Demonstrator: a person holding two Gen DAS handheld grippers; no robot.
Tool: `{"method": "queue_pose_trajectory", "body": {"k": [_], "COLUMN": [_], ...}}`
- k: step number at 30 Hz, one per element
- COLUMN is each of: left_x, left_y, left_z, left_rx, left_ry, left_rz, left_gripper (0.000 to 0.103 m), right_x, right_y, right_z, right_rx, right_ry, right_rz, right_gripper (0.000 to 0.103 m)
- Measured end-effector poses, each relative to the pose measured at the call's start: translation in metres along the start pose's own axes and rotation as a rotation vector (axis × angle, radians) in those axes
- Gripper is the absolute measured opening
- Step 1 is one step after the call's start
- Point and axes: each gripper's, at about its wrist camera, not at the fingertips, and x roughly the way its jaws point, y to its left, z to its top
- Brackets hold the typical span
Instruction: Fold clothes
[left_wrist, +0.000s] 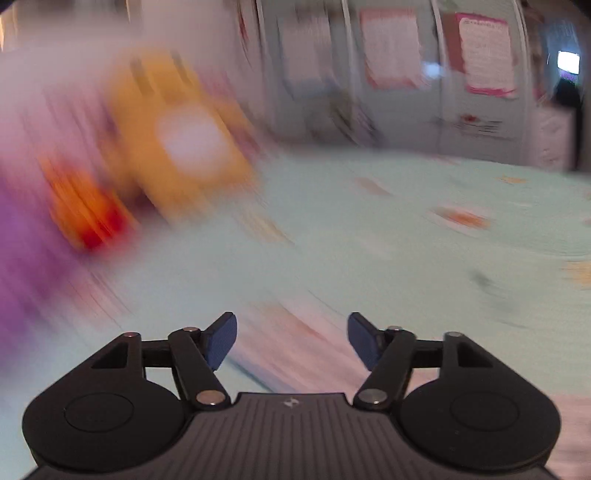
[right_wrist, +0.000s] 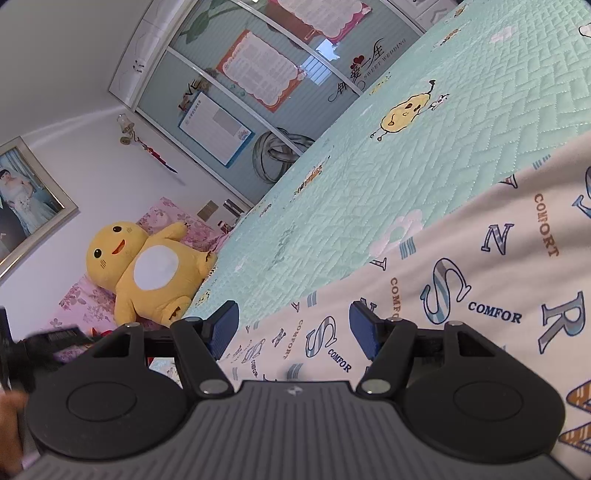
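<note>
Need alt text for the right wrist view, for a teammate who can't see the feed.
The right gripper hangs open over a white letter-printed garment spread on a mint quilted bedspread, nothing between its blue pads. Beyond, a yellow plush toy sits on pink floral bedding before a mirrored wardrobe.

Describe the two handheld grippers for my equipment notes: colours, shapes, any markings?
Both look identical. The left gripper and right gripper each have black linkage arms with silver pivot pins, two blue pads, rounded black discs either side, and a grey ribbed body bearing a small pale logo. No cables show.
</note>
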Motion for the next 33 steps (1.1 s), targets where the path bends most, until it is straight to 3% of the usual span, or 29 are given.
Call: {"method": "queue_pose_trajectory", "body": {"k": [2, 4, 5, 7, 9, 11, 13, 17, 20, 25, 29, 31, 33], "left_x": [0.016, 0.037, 0.045, 0.042, 0.024, 0.004, -0.012, -0.012, -0.010, -0.010, 0.004, 0.005, 0.004], "left_y": [0.009, 0.005, 0.000, -0.013, -0.035, -0.066, -0.091, -0.092, -0.098, -0.128, -0.123, -0.120, -0.121], "left_z": [-0.002, -0.016, -0.024, -0.050, -0.083, -0.115, -0.137, -0.147, -0.164, -0.161, -0.161, -0.161, -0.158], "left_rx": [0.169, 0.231, 0.193, -0.006, -0.242, -0.357, -0.443, -0.702, -0.845, -0.718, -0.709, -0.717, -0.692], "left_ry": [-0.141, -0.125, -0.077, -0.002, 0.035, 0.090, 0.176, 0.309, 0.323, 0.273, 0.266, 0.268, 0.275], "left_rz": [0.312, 0.588, 0.657, 0.621, 0.498, 0.410, 0.267, -0.089, -0.274, -0.336, -0.365, -0.374, -0.374], "left_gripper": [0.090, 0.100, 0.100, 0.100, 0.100, 0.100, 0.100, 0.101, 0.100, 0.103, 0.103, 0.103, 0.103], "right_x": [0.000, 0.000, 0.001, 0.001, 0.001, 0.001, 0.001, 0.001, 0.001, 0.002, -0.026, -0.061, -0.098], "right_y": [0.001, 0.002, 0.004, 0.005, 0.005, 0.005, 0.005, 0.008, 0.013, 0.021, 0.026, 0.029, 0.023], "right_z": [0.000, 0.000, 0.000, 0.000, 0.000, 0.000, -0.001, -0.001, -0.001, -0.001, 0.010, 0.029, 0.052], "right_rx": [-0.004, -0.012, -0.014, -0.014, -0.014, -0.015, -0.013, -0.018, -0.040, -0.077, -0.053, -0.079, -0.156], "right_ry": [0.000, 0.000, 0.000, -0.001, -0.002, -0.003, -0.005, -0.007, -0.004, 0.002, -0.068, -0.129, -0.164], "right_rz": [-0.005, -0.011, -0.013, -0.014, -0.013, -0.012, -0.010, -0.015, -0.024, -0.026, -0.035, -0.043, -0.119], "right_gripper": [0.067, 0.067, 0.067, 0.067, 0.067, 0.067, 0.067, 0.067, 0.069, 0.070, 0.070, 0.070, 0.074]}}
